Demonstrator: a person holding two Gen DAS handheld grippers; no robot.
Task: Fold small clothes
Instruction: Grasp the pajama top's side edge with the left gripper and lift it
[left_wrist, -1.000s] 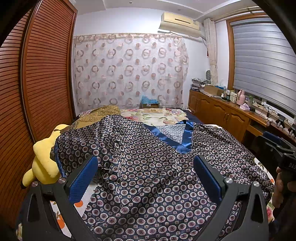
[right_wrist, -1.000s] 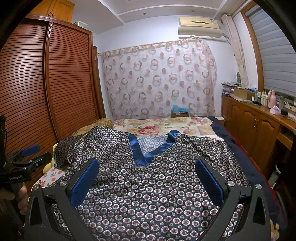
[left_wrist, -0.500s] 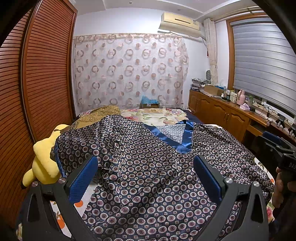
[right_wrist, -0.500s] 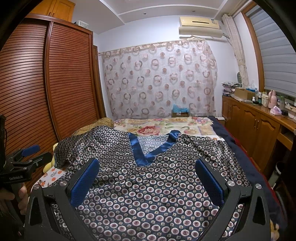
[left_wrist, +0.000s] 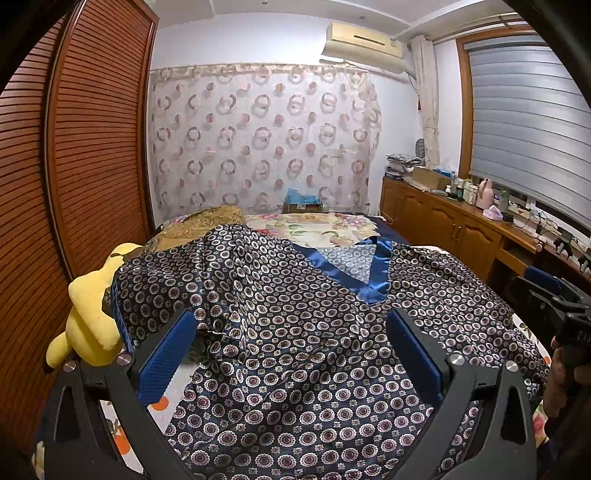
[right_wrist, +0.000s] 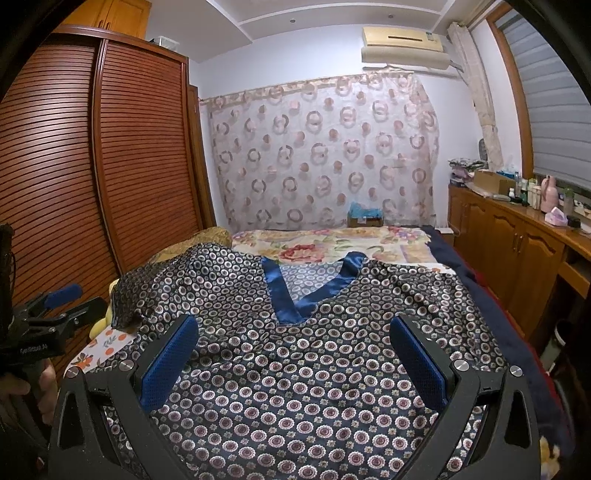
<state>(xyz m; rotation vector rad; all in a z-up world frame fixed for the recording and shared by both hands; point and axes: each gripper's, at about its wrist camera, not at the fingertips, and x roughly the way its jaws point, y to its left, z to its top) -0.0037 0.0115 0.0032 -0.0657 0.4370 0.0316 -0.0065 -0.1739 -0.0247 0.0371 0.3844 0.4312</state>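
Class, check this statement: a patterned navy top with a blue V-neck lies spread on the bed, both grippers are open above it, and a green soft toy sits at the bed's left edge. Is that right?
One slip: the soft toy is yellow, as the left wrist view shows. The top, its V-neck, the bed and the open left gripper and right gripper stand as stated.

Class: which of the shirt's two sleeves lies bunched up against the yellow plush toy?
The sleeve on the wardrobe side; it is rumpled beside the toy, while the other sleeve lies flatter.

A tall brown wooden wardrobe with slatted doors (right_wrist: 74, 166) stands left of the bed, a thin curtain with pink rings (right_wrist: 321, 155) hangs behind, and low wooden cupboards (right_wrist: 517, 251) sit under a grey window blind (left_wrist: 528, 129).
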